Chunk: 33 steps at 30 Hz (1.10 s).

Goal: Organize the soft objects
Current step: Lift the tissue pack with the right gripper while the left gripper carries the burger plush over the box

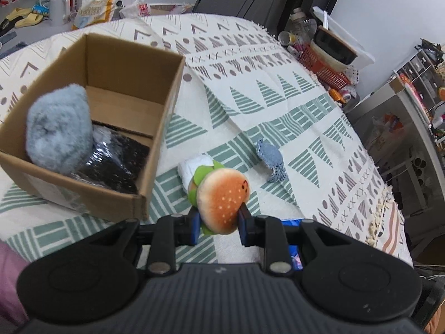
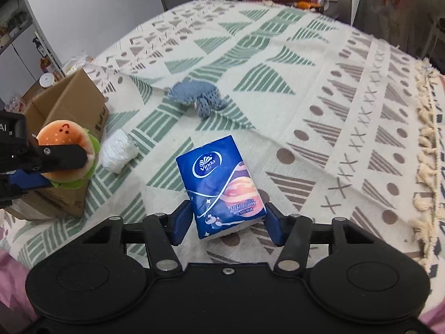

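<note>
Left hand-held gripper (image 1: 218, 221): clamped on burger plush (image 1: 222, 200), held just right of box (image 1: 133, 64). Right hand-held gripper (image 2: 228, 222): spread wide, fingers flanking tissue pack (image 2: 219, 183) on bed (image 2: 306, 89), right of box.

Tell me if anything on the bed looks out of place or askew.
Nothing looks damaged or spilled. The blue knitted piece lies crumpled on the blanket, and the cardboard box sits at a skew.

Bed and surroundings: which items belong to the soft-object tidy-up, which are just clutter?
Job:
burger plush in left gripper
tissue pack between right gripper fingers
white roll
blue knitted piece
cardboard box

Clutter:
red basket
yellow slippers
</note>
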Each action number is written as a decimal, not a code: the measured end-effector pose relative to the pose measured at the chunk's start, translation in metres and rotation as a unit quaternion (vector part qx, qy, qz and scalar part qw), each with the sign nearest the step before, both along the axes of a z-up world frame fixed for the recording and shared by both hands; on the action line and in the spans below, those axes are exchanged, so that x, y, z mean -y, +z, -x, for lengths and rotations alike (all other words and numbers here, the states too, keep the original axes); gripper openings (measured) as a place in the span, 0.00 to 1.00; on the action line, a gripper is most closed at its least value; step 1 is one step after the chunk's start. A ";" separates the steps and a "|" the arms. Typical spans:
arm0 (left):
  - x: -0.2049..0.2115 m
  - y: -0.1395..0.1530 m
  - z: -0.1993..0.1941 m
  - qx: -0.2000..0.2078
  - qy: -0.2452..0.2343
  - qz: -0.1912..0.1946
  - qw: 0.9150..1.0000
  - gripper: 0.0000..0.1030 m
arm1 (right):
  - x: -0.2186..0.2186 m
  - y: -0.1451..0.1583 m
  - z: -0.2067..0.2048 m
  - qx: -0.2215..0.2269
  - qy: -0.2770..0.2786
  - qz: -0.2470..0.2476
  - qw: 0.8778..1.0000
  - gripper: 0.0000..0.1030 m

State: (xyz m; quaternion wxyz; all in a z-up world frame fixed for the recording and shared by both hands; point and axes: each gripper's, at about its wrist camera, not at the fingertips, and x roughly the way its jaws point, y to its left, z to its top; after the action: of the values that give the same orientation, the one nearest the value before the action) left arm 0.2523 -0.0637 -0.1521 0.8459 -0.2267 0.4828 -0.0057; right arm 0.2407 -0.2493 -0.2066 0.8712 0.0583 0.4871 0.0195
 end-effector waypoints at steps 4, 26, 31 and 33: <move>-0.011 0.016 0.007 0.013 0.004 -0.007 1.000 0.25 | 0.001 0.019 0.009 0.019 -0.004 -0.011 1.000 0.52; -0.095 0.075 0.008 0.056 0.003 -0.040 0.998 0.25 | -0.045 0.104 0.014 0.116 0.011 -0.061 0.991 0.53; -0.116 0.077 0.001 0.059 0.010 -0.039 0.997 0.25 | -0.063 0.111 0.008 0.121 0.023 -0.072 0.990 0.53; -0.122 0.076 -0.002 0.060 0.010 -0.036 0.997 0.25 | -0.069 0.113 0.005 0.121 0.026 -0.079 0.989 0.53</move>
State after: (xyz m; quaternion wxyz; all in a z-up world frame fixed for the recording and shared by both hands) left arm 0.2544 0.0584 -0.0757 0.8811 -0.2000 0.4284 0.0062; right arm 0.2353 -0.1805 -0.0936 0.9155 0.1115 0.3763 0.0881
